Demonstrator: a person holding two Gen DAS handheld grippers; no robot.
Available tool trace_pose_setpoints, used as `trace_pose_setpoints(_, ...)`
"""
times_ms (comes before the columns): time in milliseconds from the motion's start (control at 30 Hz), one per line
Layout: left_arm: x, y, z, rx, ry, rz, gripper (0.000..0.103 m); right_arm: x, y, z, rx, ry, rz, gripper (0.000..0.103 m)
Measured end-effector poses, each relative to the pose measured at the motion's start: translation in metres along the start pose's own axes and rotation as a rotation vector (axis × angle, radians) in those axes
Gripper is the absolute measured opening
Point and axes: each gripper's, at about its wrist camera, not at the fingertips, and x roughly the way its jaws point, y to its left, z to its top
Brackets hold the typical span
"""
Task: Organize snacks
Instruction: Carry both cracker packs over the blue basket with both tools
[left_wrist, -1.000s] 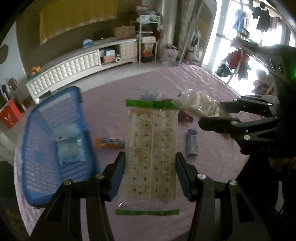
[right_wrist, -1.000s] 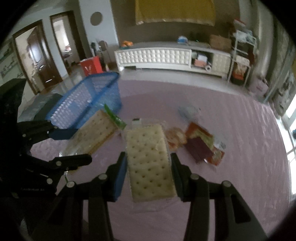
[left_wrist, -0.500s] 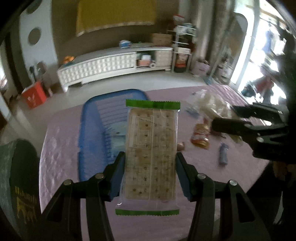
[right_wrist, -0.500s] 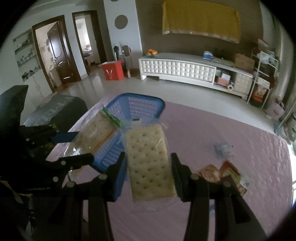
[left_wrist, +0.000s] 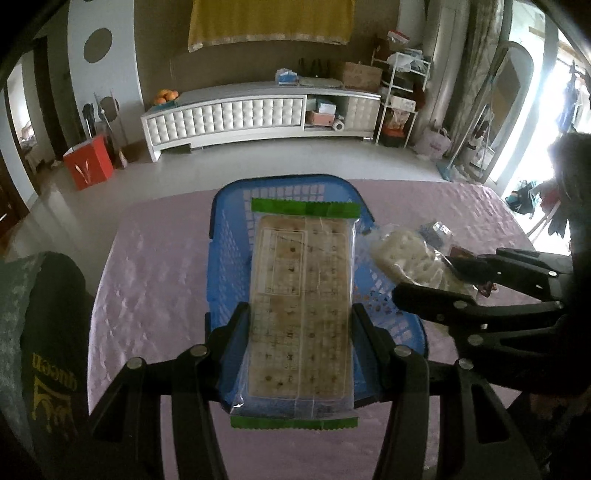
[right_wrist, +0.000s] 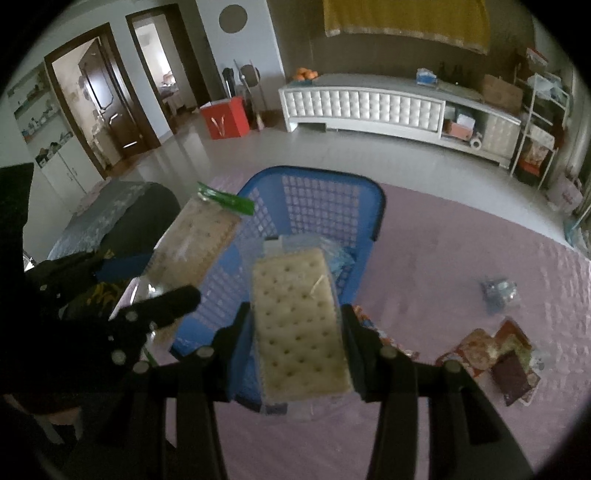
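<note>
My left gripper (left_wrist: 300, 325) is shut on a clear cracker pack with green end seals (left_wrist: 300, 295), held above the blue plastic basket (left_wrist: 229, 258). My right gripper (right_wrist: 297, 328) is shut on a pale cracker pack (right_wrist: 299, 325), also over the blue basket (right_wrist: 321, 206). In the left wrist view the right gripper (left_wrist: 424, 280) comes in from the right with its pale pack (left_wrist: 406, 254) at the basket's right rim. In the right wrist view the left gripper (right_wrist: 147, 280) holds the green-sealed pack (right_wrist: 195, 243) at the basket's left rim. A clear packet (right_wrist: 336, 254) lies inside the basket.
The basket stands on a pink tablecloth (right_wrist: 461, 266). Loose snack packets (right_wrist: 495, 365) and a small clear bag (right_wrist: 498, 291) lie on the cloth to the right. A dark chair back (left_wrist: 48, 332) stands at the table's left edge.
Both grippers have swung left with their packs, from over the loose snacks to above the blue basket. The basket now sits centred under both packs.
</note>
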Motion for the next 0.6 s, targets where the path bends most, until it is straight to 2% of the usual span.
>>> trace_pose_setpoints(367, 0.029, 0.025, -0.008, -0.089, 0.063, -0.036, 0.051, 0.026, 0.007, 0.003, 0.042, 0.066, -0.055, 0.051)
trace_pose_setpoints(600, 0.031, 0.029, -0.007, -0.086, 0.073, -0.047, 0.052, 0.029, 0.008, 0.003, 0.056, 0.082, -0.036, 0.051)
